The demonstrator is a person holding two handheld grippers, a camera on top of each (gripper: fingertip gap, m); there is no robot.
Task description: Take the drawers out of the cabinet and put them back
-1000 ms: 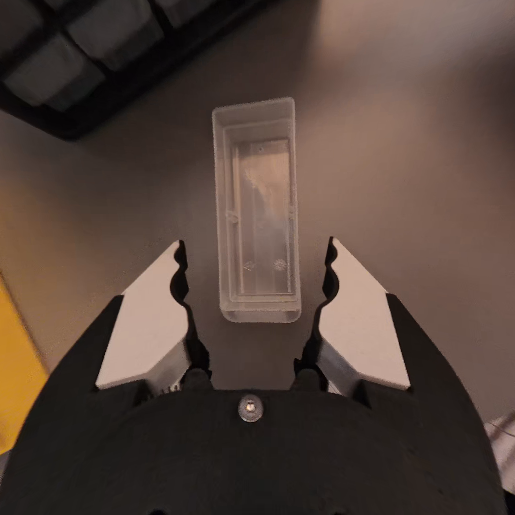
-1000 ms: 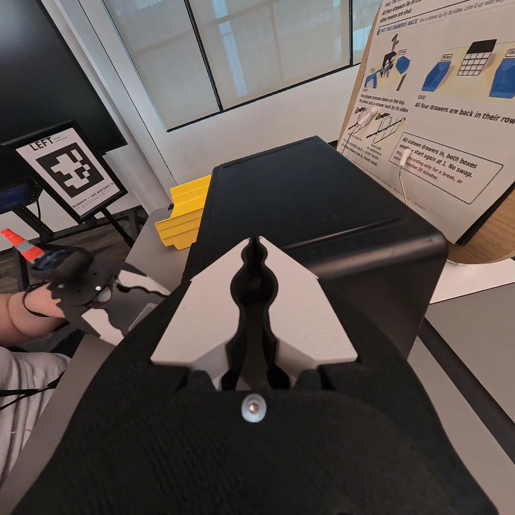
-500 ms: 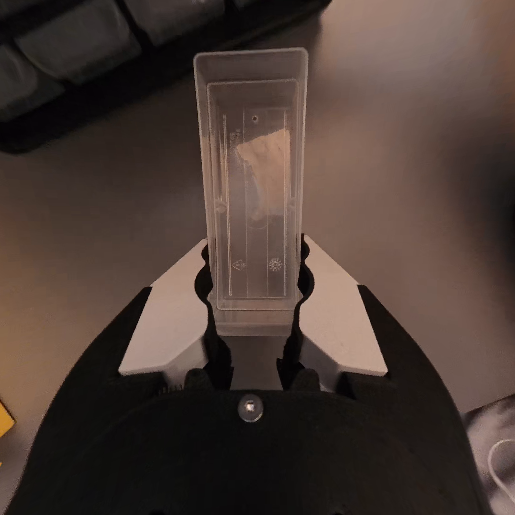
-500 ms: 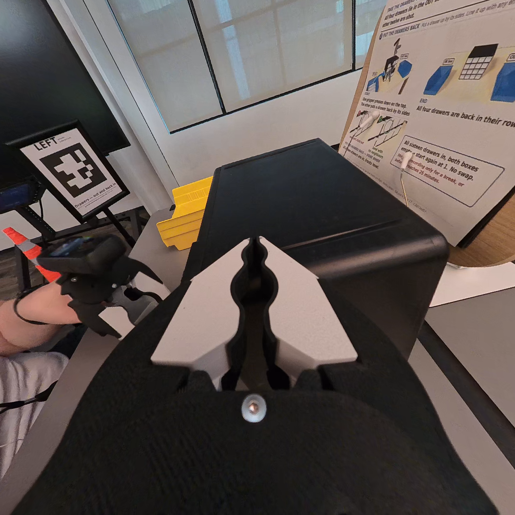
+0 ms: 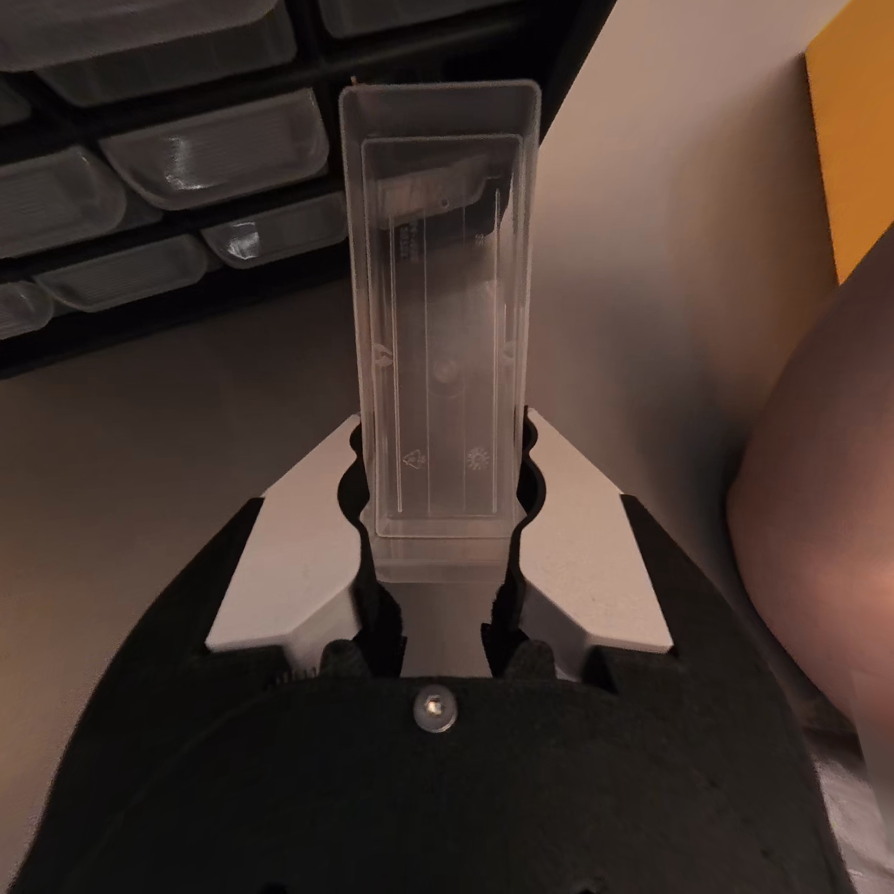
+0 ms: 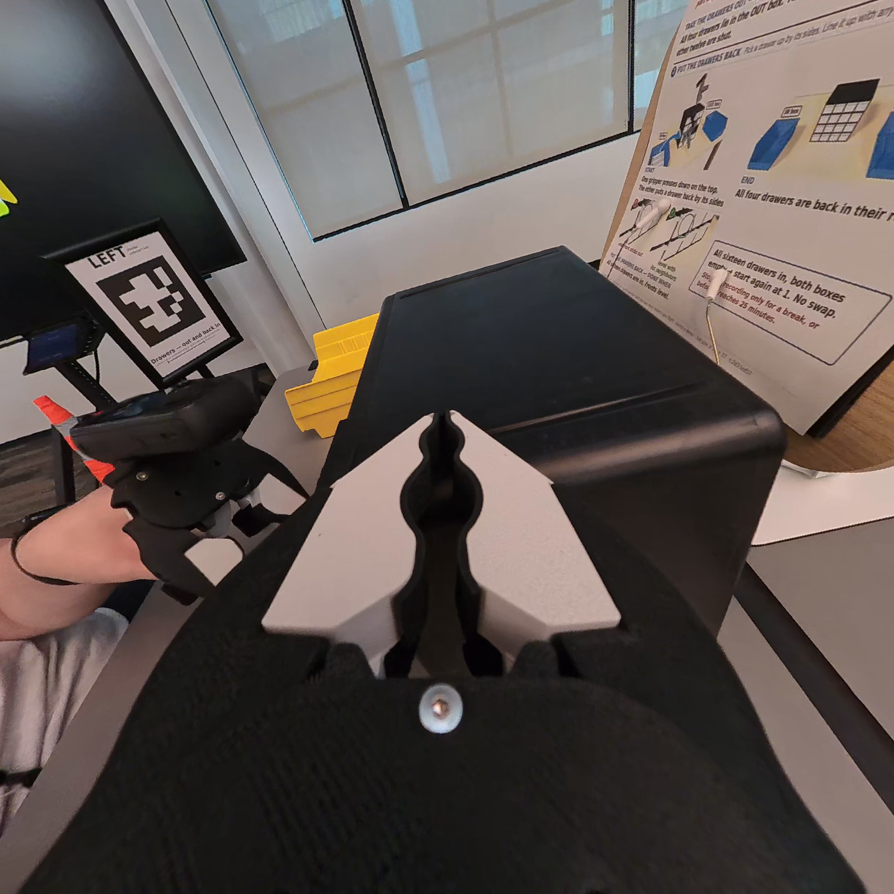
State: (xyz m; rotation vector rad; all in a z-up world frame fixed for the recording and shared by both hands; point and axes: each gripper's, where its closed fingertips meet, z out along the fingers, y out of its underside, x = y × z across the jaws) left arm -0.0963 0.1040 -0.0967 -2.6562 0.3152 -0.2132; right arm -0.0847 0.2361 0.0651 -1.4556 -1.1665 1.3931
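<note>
My left gripper [image 5: 440,425] is shut on a clear plastic drawer [image 5: 442,300], gripping its near end by the sides and holding it above the grey table [image 5: 145,435], far end pointing at the black cabinet [image 5: 329,58]. The cabinet front shows several clear drawers [image 5: 217,150] in their slots. My right gripper [image 6: 442,416] is shut and empty, resting on the cabinet's black top [image 6: 556,348]. The left gripper also shows in the right wrist view [image 6: 193,484], held in a hand beside the cabinet's front.
A yellow bin [image 6: 334,377] stands on the table left of the cabinet; a yellow edge [image 5: 861,121] shows at upper right in the left wrist view. An instruction board [image 6: 783,193] leans to the cabinet's right. A framed marker sign [image 6: 150,300] stands behind. My right fingertips sit around 20 cm from my left ones.
My left gripper closed on the clear drawer that lay on the table, lifted it and carried it toward the cabinet front. My right gripper has stayed shut on the cabinet top.
</note>
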